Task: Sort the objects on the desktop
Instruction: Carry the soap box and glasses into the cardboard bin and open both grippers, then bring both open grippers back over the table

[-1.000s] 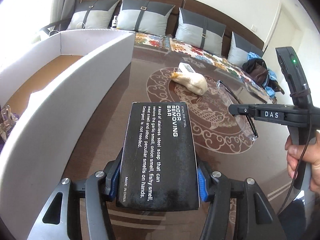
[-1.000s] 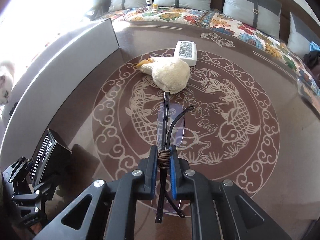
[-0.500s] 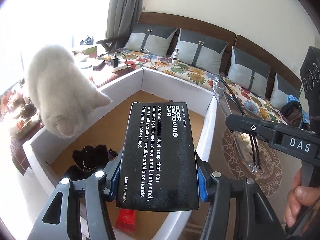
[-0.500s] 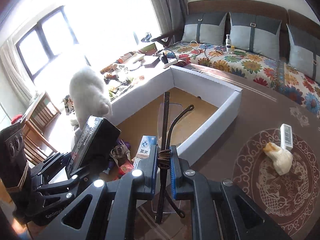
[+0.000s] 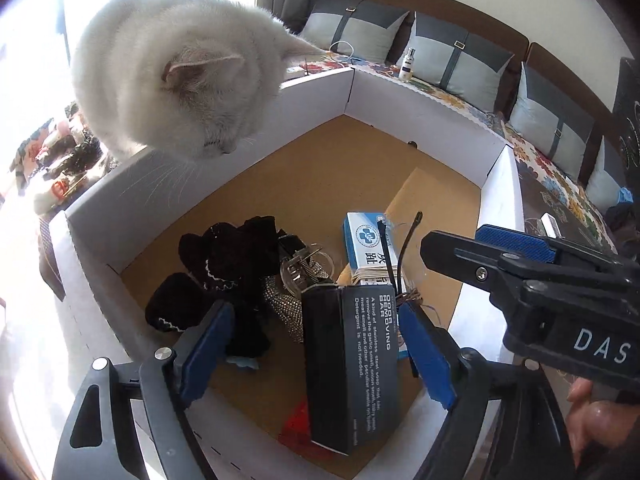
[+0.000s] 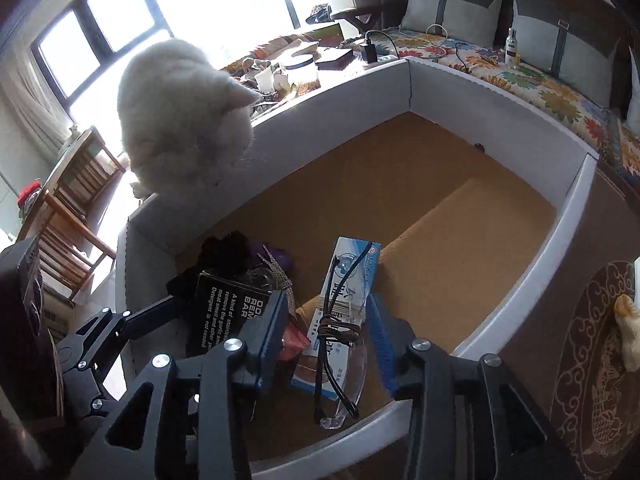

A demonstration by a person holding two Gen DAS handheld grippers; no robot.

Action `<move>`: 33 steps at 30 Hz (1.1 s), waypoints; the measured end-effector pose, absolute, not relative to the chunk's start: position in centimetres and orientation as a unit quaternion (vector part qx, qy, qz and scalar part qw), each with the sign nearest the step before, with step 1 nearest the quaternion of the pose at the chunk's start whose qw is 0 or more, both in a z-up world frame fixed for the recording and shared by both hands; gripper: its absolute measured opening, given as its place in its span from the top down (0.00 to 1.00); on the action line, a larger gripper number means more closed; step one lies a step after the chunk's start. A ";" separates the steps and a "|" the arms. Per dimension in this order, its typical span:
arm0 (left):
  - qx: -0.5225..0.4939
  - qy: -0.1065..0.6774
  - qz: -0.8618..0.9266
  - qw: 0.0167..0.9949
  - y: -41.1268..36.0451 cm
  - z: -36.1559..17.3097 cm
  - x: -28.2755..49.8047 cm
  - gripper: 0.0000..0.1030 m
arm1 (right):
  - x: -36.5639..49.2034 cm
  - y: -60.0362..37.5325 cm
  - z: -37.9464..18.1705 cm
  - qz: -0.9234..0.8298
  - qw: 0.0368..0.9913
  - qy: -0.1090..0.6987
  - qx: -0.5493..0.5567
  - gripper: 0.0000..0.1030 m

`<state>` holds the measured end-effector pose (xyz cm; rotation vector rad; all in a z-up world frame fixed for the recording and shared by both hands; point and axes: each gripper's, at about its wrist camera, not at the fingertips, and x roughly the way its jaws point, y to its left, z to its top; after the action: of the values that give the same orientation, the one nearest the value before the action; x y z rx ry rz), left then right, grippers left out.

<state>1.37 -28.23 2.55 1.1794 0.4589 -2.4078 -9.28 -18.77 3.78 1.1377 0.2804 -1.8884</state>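
Observation:
My left gripper [image 5: 316, 348] is open above the white cardboard box [image 5: 498, 200]; the black odor-removing-bar box [image 5: 352, 364] lies loose between the fingers, tilted among the box's contents. It also shows in the right wrist view [image 6: 228, 316]. My right gripper [image 6: 328, 336] is open over the same cardboard box [image 6: 576, 196]. The clear glasses with black arms [image 6: 336, 344] lie free between its fingers on a blue-and-white carton [image 6: 344, 304]. The glasses' arms [image 5: 394, 252] show in the left wrist view.
A white cat [image 5: 172, 80] leans over the box's far-left wall, also seen in the right wrist view [image 6: 184, 120]. Black cloth [image 5: 224, 268], a clear clip and a red item lie in the box. A cream toy [image 6: 628, 328] sits on the brown table.
Both grippers moved from the table to over the box and lowered. Both opened: the black box dropped from the left gripper, the glasses dropped from the right gripper. The cat leaned closer.

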 end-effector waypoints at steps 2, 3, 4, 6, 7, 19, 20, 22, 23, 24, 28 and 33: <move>0.421 0.164 -0.867 0.210 -28.0 2.7 1.5 0.19 | -9.2 -17.7 4.3 -0.767 0.445 0.106 0.450 0.39; 0.419 0.165 -0.868 0.209 -27.9 2.7 1.6 0.19 | -9.2 -17.2 4.5 -0.768 0.445 0.102 0.449 0.39; 0.418 0.166 -0.869 0.207 -27.8 2.8 1.6 0.19 | -9.1 -16.7 4.7 -0.771 0.444 0.097 0.447 0.39; 0.414 0.165 -0.872 0.204 -27.0 3.0 1.8 0.19 | -9.0 -15.4 5.2 -0.778 0.442 0.089 0.437 0.37; 0.411 0.162 -0.874 0.202 -26.5 3.3 1.3 0.19 | -8.8 -14.8 5.6 -0.783 0.440 0.087 0.430 0.32; 0.370 0.098 -0.920 0.083 -14.6 7.2 1.1 0.18 | -9.3 3.1 1.6 -0.873 0.276 0.095 0.390 0.11; 0.371 0.090 -0.922 0.066 -13.2 7.2 1.0 0.16 | -9.7 5.1 0.4 -0.874 0.251 0.101 0.403 0.11; 0.378 0.076 -0.922 0.035 -10.4 6.9 0.7 0.09 | -10.2 9.0 -1.6 -0.874 0.211 0.106 0.425 0.11; 0.382 0.069 -0.921 0.022 -9.1 6.5 0.5 0.07 | -10.3 10.9 -2.3 -0.874 0.195 0.105 0.432 0.11; 0.389 0.059 -0.919 0.013 -7.8 6.0 0.3 0.07 | -10.3 12.7 -2.8 -0.876 0.179 0.105 0.436 0.11; 0.419 0.013 -0.908 -0.016 -2.8 3.0 -1.2 0.07 | -10.2 17.8 -3.8 -0.879 0.140 0.109 0.443 0.11; 0.429 -0.047 -0.902 -0.023 1.3 1.1 -2.6 0.07 | -10.3 21.2 -4.3 -0.881 0.114 0.094 0.449 0.11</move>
<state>-2.62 1.26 1.15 1.3665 -0.1490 -2.8754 -10.28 21.15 -4.33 1.3162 0.2755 -2.5850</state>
